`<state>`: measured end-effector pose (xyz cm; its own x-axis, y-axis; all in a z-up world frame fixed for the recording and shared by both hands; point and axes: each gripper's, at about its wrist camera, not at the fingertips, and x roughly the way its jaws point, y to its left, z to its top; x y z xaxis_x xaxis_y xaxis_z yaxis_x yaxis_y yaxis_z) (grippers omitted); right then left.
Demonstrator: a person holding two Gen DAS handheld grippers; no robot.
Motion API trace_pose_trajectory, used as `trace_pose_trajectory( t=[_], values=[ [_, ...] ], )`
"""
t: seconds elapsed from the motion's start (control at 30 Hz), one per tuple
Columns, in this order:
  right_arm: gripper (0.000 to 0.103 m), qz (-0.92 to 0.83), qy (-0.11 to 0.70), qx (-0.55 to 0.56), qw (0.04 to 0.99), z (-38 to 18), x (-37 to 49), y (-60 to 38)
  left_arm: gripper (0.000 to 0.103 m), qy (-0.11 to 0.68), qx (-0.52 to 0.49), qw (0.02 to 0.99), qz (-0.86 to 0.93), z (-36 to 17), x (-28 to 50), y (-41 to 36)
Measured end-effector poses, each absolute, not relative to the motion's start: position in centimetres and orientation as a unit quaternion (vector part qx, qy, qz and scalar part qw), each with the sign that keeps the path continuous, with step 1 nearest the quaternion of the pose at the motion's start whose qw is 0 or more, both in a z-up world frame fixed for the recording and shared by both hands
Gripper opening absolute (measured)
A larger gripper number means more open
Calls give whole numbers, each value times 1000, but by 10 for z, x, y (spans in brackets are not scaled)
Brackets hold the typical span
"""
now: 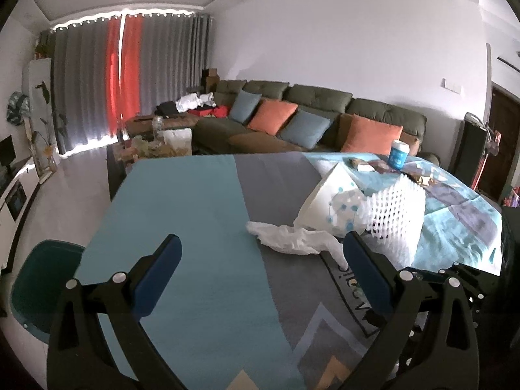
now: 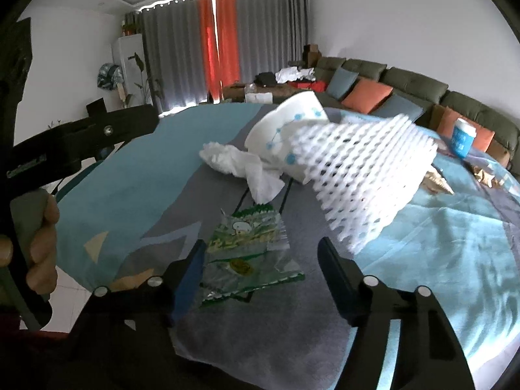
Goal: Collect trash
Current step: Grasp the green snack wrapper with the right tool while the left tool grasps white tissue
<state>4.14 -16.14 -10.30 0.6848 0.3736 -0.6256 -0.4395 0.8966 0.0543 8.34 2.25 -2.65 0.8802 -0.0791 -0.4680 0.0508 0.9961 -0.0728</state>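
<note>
A crumpled white tissue (image 1: 292, 237) (image 2: 240, 165) lies on the blue and grey tablecloth (image 1: 195, 211). Behind it a white paper cup with blue dots (image 1: 334, 204) (image 2: 286, 130) lies on its side beside a white foam net (image 1: 396, 214) (image 2: 360, 175). A clear green-printed snack wrapper (image 2: 247, 253) lies flat in the right wrist view. My left gripper (image 1: 260, 266) is open and empty, its right finger next to the tissue's end. My right gripper (image 2: 263, 273) is open just above the wrapper, which lies between its fingers.
A blue cup with a white lid (image 1: 398, 156) (image 2: 463, 141) and several small wrappers (image 1: 373, 165) sit at the table's far right. A teal chair (image 1: 42, 289) stands at the left. A sofa with cushions (image 1: 308, 120) is behind the table.
</note>
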Motion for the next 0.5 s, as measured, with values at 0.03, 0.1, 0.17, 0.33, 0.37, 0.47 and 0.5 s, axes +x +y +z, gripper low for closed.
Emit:
trace_pose_trajectory(
  t=[0.03, 0.1, 0.17, 0.33, 0.37, 0.47, 0.5],
  values=[
    [57, 223, 333, -49, 915, -104, 43, -161, 98, 248, -30, 968, -37, -30, 88, 22],
    [52, 223, 339, -49, 913, -106, 45, -161, 98, 262, -30, 964, -43, -35, 97, 20],
    [52, 223, 339, -47, 913, -107, 45, -161, 98, 271, -35, 961, -50, -39, 104, 19],
    [49, 221, 337, -43, 914, -103, 46, -166, 98, 290, -54, 954, -63, -48, 124, 14],
    [48, 220, 337, -43, 914, -103, 45, -166, 98, 297, -57, 951, -65, -50, 129, 12],
    [48, 218, 334, -42, 916, -101, 45, -171, 98, 313, -66, 945, -68, -55, 144, 10],
    [48, 218, 333, -43, 916, -101, 45, -172, 98, 326, -57, 941, -65, -59, 151, 7]
  ],
)
